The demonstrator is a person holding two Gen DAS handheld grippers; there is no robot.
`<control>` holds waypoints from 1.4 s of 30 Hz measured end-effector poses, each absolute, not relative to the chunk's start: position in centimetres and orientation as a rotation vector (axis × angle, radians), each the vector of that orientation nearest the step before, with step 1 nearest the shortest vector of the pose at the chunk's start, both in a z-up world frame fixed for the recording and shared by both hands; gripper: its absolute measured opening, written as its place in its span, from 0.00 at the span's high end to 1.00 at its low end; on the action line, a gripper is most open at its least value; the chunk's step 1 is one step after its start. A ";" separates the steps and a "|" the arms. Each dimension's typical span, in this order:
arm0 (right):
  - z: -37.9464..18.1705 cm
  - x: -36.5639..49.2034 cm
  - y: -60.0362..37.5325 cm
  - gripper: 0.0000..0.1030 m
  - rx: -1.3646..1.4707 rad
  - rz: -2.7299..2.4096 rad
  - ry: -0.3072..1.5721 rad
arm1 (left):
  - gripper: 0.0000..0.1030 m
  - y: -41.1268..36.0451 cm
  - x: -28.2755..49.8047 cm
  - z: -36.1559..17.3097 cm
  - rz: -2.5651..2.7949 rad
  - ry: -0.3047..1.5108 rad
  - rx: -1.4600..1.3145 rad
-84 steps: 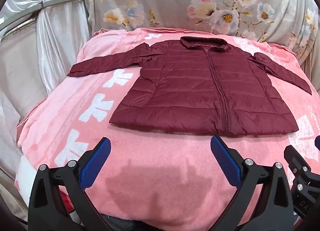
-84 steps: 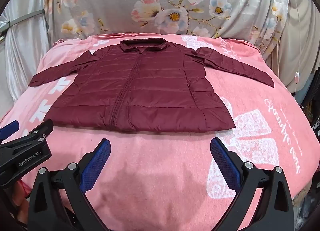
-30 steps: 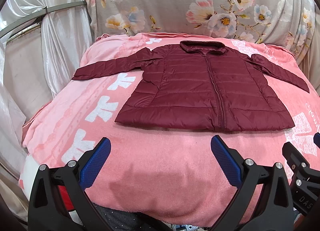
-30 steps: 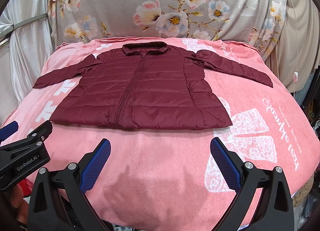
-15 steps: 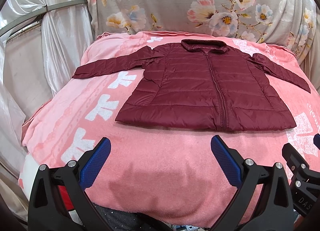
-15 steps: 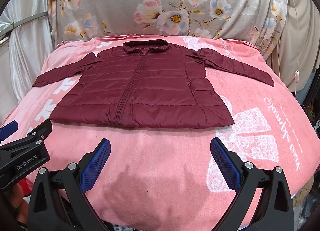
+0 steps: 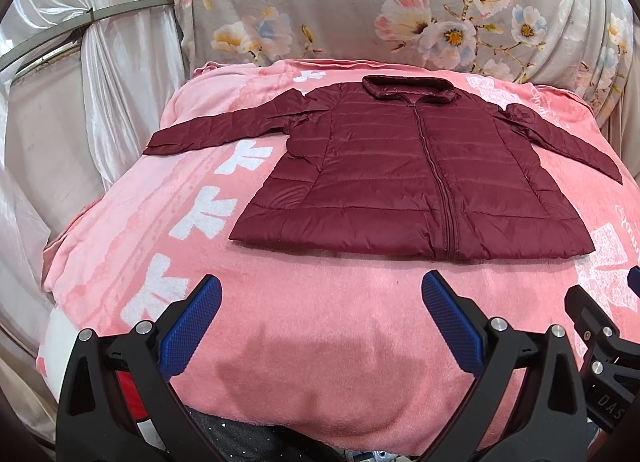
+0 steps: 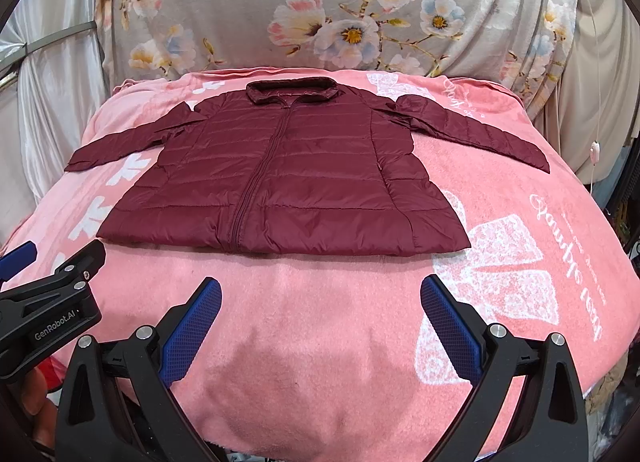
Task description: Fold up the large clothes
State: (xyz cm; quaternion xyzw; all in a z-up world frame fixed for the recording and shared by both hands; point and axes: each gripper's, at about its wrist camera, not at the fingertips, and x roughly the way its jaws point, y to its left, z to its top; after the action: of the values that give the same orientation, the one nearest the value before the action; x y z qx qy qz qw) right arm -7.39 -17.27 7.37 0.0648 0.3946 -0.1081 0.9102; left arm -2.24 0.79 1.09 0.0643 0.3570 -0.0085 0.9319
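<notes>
Maroon quilted zip-up jacket (image 7: pixel 416 178) lies spread flat on pink fleece blanket (image 7: pixel 320 322), ready for folding; left gripper (image 7: pixel 320 318) and right gripper (image 8: pixel 320 318) hover wide open, empty.

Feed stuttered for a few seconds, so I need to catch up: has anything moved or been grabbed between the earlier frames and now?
Nothing was grabbed or let go. Only the viewpoints drifted slightly; both grippers hang back from the jacket's hem. The maroon jacket lies flat as before, zipped, sleeves spread, on the pink blanket. The left gripper and right gripper stay open and empty.
</notes>
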 end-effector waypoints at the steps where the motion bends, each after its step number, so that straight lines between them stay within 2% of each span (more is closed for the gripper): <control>1: 7.4 -7.3 -17.3 0.05 0.135 -0.223 0.814 | 0.05 0.7 -2.2 1.0 -0.017 0.730 0.133; 28: 7.1 -6.2 -18.6 0.05 0.155 -0.241 0.805 | 0.05 0.3 -0.4 0.6 0.004 0.732 0.139; 33: 7.6 -4.1 -22.3 0.05 0.227 -0.238 0.786 | 0.05 0.0 2.2 0.8 0.014 0.737 0.116; 42: 7.3 0.2 -35.7 0.05 0.443 -0.314 0.673 | 0.05 -0.6 8.0 1.9 -0.016 0.706 0.074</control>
State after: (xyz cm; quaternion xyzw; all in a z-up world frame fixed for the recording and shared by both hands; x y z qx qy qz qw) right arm 0.15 -35.74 7.30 0.2145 0.3260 -0.1521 0.9081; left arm 7.99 -0.63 1.94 0.0361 0.3456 -0.0076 0.9377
